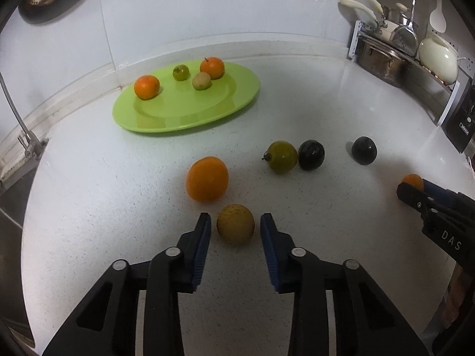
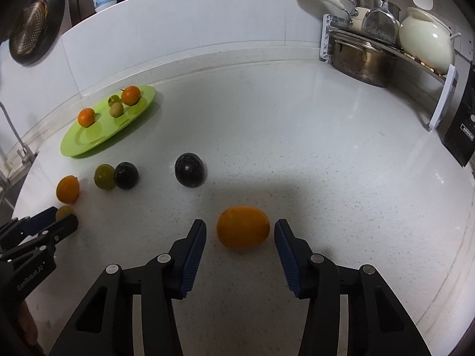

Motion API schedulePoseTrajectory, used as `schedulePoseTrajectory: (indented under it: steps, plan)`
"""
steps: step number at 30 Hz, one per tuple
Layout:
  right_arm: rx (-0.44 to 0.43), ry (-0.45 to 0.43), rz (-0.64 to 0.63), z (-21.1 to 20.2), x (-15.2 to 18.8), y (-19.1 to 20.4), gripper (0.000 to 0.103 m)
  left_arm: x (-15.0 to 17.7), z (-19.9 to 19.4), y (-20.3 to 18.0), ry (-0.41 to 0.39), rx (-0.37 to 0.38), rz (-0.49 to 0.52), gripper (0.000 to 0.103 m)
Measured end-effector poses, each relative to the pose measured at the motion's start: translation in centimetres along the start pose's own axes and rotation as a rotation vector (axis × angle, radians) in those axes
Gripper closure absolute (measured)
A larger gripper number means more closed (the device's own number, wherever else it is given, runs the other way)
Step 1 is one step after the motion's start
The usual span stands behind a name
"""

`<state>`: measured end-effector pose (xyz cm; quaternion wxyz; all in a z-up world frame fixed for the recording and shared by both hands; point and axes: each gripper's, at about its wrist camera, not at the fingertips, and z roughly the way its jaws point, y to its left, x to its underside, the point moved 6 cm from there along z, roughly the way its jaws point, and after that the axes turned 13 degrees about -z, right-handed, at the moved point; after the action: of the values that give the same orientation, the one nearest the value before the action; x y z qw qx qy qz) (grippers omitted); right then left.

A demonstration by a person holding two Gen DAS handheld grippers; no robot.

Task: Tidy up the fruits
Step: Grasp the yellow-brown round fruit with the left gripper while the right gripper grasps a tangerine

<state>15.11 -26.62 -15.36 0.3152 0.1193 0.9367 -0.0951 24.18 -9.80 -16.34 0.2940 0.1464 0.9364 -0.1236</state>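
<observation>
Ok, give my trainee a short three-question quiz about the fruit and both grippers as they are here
1. True or false: the left gripper is shut on the yellow-brown fruit.
2. How many fruits lie on the green plate?
3. Which fruit sits between the open fingers of the right gripper: A) a dark plum, B) an orange, C) an olive-green fruit?

Key: 1 false, its fingers are open on either side of the fruit. 2 four. 3 B.
</observation>
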Motion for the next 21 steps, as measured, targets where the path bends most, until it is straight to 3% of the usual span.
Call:
schedulePoseTrajectory:
  steps: [6,21]
  plan:
    - [0.005,0.001,0.003,0.3,-0.3,-0.2,0.066,-0.3,-0.2,-0.2,-0.017,0.006,0.018,0.077]
    - [-0.084,-0.067,-0.061,-2.2,-2.0,2.5,0.066,-1.3,-3.0,0.1,-0.063,0.064,0.038,0.077]
